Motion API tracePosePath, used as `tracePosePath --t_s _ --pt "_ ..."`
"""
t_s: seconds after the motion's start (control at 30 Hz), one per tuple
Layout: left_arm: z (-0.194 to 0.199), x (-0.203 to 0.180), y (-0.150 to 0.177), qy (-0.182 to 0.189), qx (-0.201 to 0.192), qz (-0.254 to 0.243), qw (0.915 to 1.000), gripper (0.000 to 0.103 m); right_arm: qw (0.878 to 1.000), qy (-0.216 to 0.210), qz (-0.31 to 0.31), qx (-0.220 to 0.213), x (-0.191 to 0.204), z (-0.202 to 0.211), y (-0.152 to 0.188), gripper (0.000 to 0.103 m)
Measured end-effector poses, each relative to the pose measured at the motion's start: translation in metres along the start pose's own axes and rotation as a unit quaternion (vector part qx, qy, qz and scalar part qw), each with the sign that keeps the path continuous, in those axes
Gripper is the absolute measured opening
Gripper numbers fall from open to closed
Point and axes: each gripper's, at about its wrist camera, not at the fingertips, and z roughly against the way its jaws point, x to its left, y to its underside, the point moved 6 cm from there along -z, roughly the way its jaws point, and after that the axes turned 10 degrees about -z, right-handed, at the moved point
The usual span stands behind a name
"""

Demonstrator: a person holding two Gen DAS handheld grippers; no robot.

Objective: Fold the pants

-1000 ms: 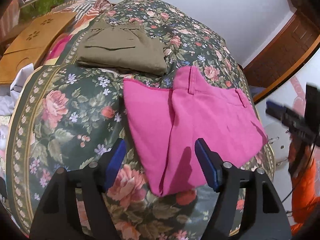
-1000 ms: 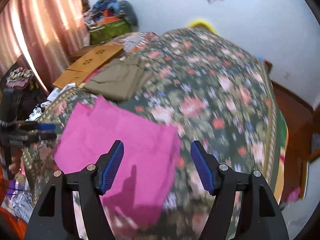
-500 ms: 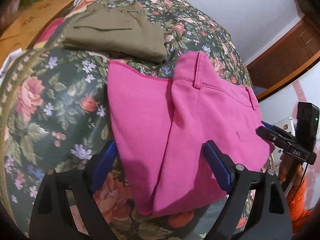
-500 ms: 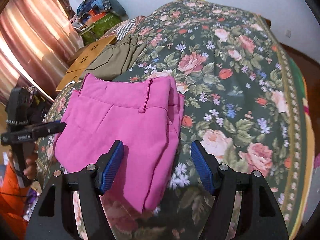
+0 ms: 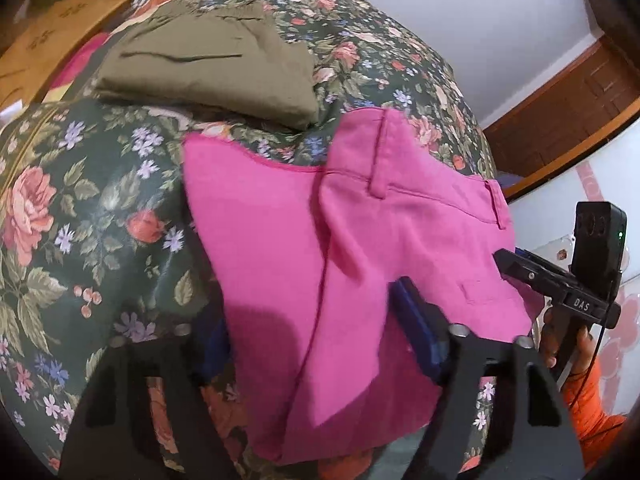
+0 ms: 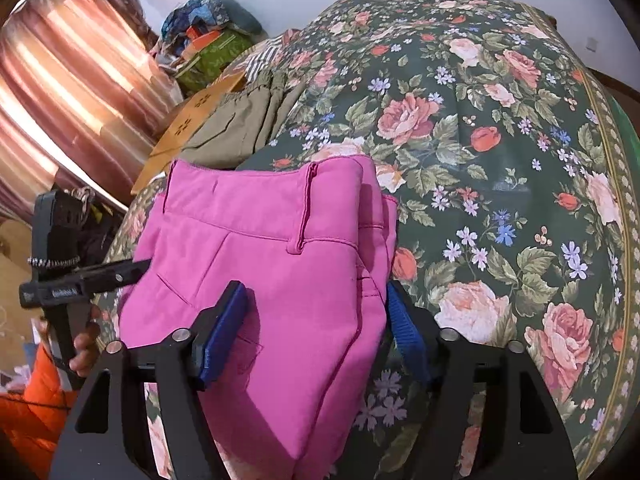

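Folded pink pants lie on the floral bedspread beside folded olive pants

Left claw and right claw angled downward, jaws narrowing, half-spread.

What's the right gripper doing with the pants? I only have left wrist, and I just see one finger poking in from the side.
Observer: The right gripper straddles the pink pants at their folded side edge. Jaws open, fabric between them, not pinched.
Operator: Anything past that edge?
Observer: Just floral bedspread, out to its patterned border.
Operator: What's beyond the olive pants?
Observer: Past the olive pants is a heap of bags and clothes, beside a pink curtain.
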Motion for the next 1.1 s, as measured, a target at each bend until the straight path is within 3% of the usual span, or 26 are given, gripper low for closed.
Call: tracePosePath --t_s 0.13,0.27,0.43,0.83,1.1 --pt "0.004 -0.007 -0.003 -0.015 -0.003 -0.019 0.9997 0.048 1.000 -0.004 -0.006 -0.011 -0.002 0.005 0.000 0.043" --pt "0.014 -0.020 -0.006 -0.050 -0.016 -0.067 0.9964 0.037 0.999 -0.018 -0.023 -0.019 -0.006 0.012 -0.002 0.031" --pt "0.026 -0.027 -0.012 -0.058 -0.032 -0.084 0.9943 0.026 0.999 -0.014 0.002 -0.040 0.005 0.021 -0.005 0.019" --pt "0.062 -0.040 -0.042 -0.066 -0.088 -0.112 0.9875 0.024 0.996 -0.030 0.033 -0.078 0.033 0.038 -0.025 0.015" --pt "0.083 -0.022 -0.081 -0.066 -0.125 -0.108 0.9841 0.024 0.991 -0.042 0.055 -0.117 0.059 0.050 -0.059 0.015"
